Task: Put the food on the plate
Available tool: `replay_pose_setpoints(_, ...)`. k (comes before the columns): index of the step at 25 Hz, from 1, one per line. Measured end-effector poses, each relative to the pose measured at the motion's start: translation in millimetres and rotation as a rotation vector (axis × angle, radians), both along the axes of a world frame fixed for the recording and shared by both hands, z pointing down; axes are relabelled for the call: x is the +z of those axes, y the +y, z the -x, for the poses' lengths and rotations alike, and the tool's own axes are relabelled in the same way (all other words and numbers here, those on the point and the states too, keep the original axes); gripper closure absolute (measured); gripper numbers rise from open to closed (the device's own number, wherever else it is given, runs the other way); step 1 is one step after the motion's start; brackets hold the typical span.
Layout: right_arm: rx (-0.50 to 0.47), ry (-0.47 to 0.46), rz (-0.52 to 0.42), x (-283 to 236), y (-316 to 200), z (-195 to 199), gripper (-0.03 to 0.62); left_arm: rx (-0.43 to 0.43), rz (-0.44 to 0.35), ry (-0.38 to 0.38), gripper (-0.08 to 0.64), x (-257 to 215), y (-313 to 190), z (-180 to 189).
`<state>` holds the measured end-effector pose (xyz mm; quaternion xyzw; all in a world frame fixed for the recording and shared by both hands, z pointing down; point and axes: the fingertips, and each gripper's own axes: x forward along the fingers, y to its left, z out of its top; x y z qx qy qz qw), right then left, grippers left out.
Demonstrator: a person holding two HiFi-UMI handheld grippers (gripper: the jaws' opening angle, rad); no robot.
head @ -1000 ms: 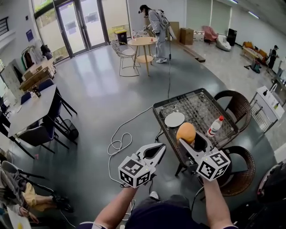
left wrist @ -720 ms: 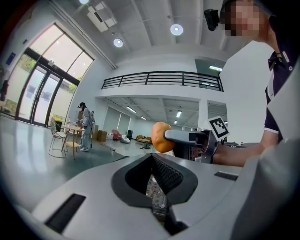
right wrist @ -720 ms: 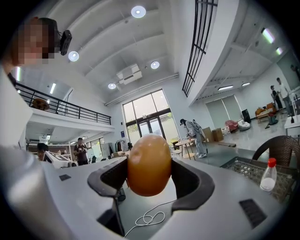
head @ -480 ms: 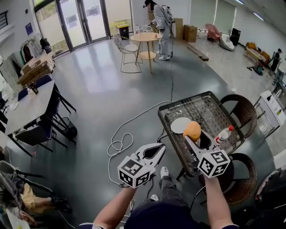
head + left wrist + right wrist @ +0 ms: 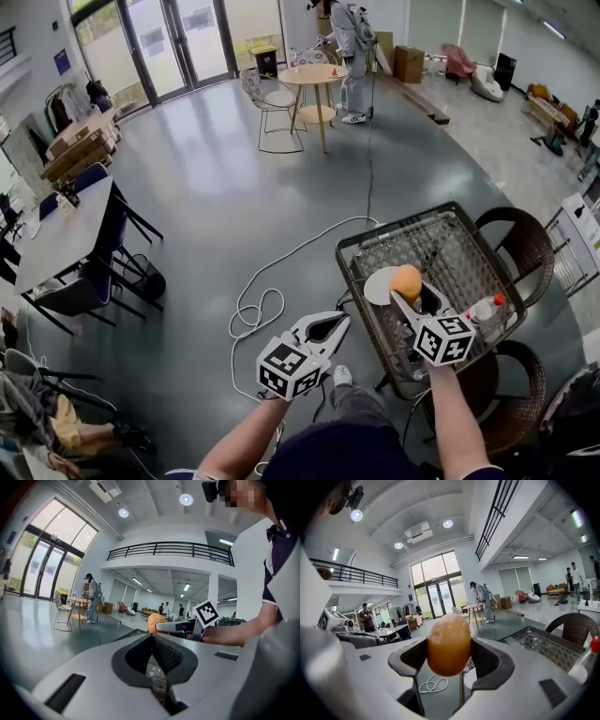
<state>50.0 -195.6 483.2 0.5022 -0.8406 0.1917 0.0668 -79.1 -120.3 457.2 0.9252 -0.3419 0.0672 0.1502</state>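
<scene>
A round orange bun [image 5: 406, 281] [image 5: 449, 644] is held in the air by my right gripper [image 5: 410, 290] [image 5: 449, 645], whose jaws are shut on its two sides. It hangs over the right edge of the white plate [image 5: 375, 287] on the glass-topped table [image 5: 450, 246]. My left gripper [image 5: 330, 326] [image 5: 152, 641] hovers left of the table above the floor, shut and empty. In the left gripper view the bun [image 5: 156, 622] and the right gripper [image 5: 180, 626] show ahead of it.
A bottle with a red cap [image 5: 485, 311] stands on the table's right side. Wicker chairs [image 5: 520, 246] flank the table on the right. A white cable [image 5: 258, 314] loops on the floor to the left. A person stands by a round wooden table [image 5: 316, 77] far back.
The right gripper has carried the bun away from the table's near part to just over the plate. The left gripper has stayed shut beside the table.
</scene>
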Motion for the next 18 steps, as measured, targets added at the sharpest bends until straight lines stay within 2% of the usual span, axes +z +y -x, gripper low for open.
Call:
replay_pose_setpoints(8,-0.006,0.098,0.145,64,-66,-16,0.291,0.002,0.054,-0.062,0.552,33,-67,-20)
replay_pose_setpoints(18,-0.032,0.207,0.347,160,-111,-23,0.291,0.03,0.134,-0.132,0.552,75,-126,-43)
